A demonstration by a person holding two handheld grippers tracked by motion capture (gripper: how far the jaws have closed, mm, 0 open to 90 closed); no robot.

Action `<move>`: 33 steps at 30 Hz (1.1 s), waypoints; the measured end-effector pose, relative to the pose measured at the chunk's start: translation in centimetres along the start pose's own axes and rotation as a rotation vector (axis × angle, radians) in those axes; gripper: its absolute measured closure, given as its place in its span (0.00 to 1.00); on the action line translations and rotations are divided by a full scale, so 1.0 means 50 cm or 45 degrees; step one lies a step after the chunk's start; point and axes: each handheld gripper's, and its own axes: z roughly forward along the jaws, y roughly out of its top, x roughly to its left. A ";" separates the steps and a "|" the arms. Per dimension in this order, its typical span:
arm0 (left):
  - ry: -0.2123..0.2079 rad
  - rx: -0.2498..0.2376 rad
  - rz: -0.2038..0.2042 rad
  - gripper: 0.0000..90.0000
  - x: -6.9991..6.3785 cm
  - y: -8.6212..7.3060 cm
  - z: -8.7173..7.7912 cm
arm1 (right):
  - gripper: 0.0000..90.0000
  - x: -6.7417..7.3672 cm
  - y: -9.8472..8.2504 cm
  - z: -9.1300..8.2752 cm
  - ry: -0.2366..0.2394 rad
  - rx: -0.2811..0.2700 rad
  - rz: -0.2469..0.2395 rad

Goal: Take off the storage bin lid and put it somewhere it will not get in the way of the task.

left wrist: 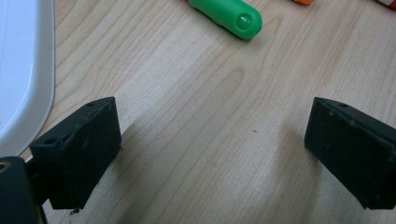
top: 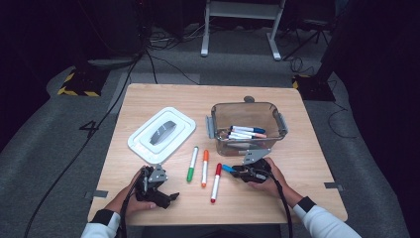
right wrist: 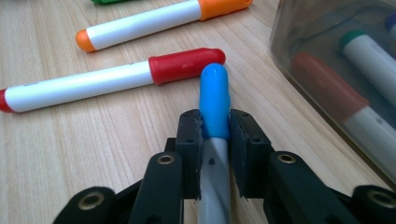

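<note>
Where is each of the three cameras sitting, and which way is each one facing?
High view: above the person's side, looking forward and down on the table; forearms, left gripper, right gripper.
Left gripper view: low, along open jaws; green marker.
Right gripper view: along jaws shut on blue marker.
Shared: red marker, orange marker.

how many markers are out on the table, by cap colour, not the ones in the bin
green-capped marker: 1
orange-capped marker: 1
red-capped marker: 1
blue-capped marker, clamped in the right tongs: 1
total: 4 outside the clear bin
</note>
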 end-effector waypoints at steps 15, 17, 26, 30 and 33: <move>-0.001 0.002 0.007 0.05 -0.005 0.006 0.005 | 0.83 0.011 0.055 0.059 -0.037 -0.003 -0.051; -0.002 0.002 0.009 0.05 -0.009 0.007 0.006 | 0.83 0.010 0.062 0.065 -0.032 -0.002 -0.056; -0.021 0.001 0.026 0.05 -0.019 0.015 0.014 | 0.83 0.025 0.081 0.084 0.010 -0.006 -0.094; -0.031 0.001 0.034 0.05 -0.025 0.019 0.017 | 0.83 0.022 0.080 0.076 0.012 -0.017 -0.081; -0.031 0.002 0.038 0.05 -0.028 0.021 0.019 | 0.83 0.020 0.078 0.061 0.013 -0.028 -0.077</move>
